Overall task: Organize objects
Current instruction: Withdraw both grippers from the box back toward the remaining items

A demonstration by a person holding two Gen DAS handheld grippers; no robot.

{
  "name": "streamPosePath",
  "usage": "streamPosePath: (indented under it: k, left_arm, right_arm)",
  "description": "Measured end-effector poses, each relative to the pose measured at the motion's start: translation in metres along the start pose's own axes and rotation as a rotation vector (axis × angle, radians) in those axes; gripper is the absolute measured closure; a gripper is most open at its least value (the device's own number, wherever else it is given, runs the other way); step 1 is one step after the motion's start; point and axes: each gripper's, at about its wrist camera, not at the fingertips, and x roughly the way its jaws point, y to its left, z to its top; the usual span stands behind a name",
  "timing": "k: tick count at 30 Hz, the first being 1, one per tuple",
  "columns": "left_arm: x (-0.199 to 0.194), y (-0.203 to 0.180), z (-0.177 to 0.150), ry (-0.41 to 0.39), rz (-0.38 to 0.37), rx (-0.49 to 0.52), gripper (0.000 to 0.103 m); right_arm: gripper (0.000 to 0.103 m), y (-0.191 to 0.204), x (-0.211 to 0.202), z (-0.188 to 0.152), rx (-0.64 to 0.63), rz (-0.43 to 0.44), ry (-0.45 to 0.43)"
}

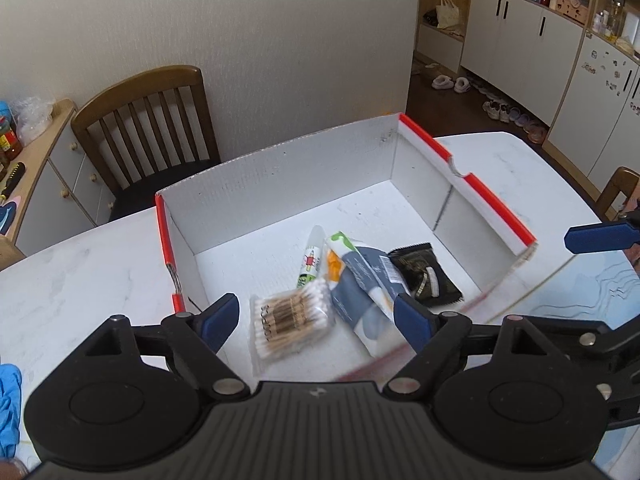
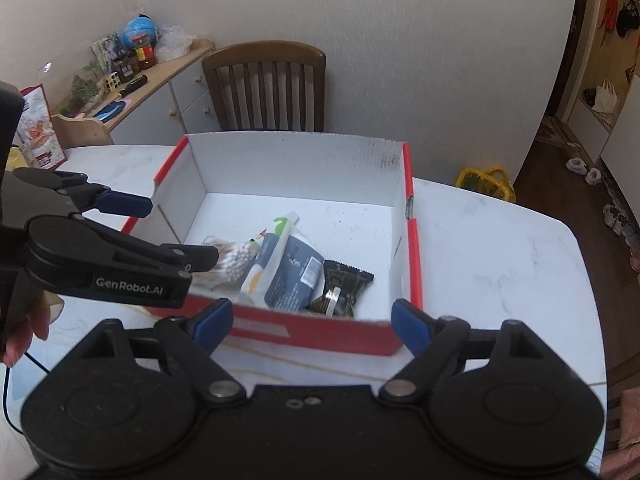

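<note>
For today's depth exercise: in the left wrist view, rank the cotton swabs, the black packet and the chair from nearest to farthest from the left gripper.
1. Cotton swabs: in the box, just ahead between the left gripper fingers.
2. Black packet: in the box, farther in, to the right.
3. Chair: beyond the box, by the wall, at left.

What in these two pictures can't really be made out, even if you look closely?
- Box near wall: blurred and cut off by the left gripper in the left wrist view.
- Grey pouch: print too small to read in either view.
- Cotton swabs: partly hidden behind the left gripper's arm in the right wrist view.
- Marker: lower end tucked under the swabs and pouch.
</note>
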Motion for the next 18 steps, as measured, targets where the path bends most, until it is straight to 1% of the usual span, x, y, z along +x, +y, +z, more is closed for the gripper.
streamPosePath:
  k: [1, 4, 8, 11, 14, 18]
  left_arm:
    - [-0.004, -0.002, -0.003, -0.003, -0.006, -0.001, 0.014]
    - [-0.017, -0.009, -0.012, -0.008, -0.031, -0.001, 0.014]
    - [-0.036, -0.02, -0.026, -0.022, -0.05, 0.005, 0.01]
    - [-0.048, -0.03, -0.039, -0.034, -0.06, 0.024, 0.01]
    - [-0.058, -0.037, -0.054, -0.047, -0.06, 0.035, 0.01]
    - [-0.064, -0.044, -0.075, -0.036, -0.08, 0.01, 0.01]
  right_arm:
    - [0.014, -0.001, -0.005, -0.004, 0.0, 0.004, -0.004]
    - [0.01, -0.003, -0.019, -0.015, 0.003, 0.011, -0.014]
    - [0.006, -0.004, -0.035, -0.032, 0.007, 0.021, -0.018]
    - [0.0, -0.006, -0.046, -0.044, 0.004, 0.035, -0.021]
    - [0.0, -0.005, -0.058, -0.058, -0.02, 0.036, -0.029]
    - [0.0, -0.005, -0.069, -0.076, -0.038, 0.038, -0.025]
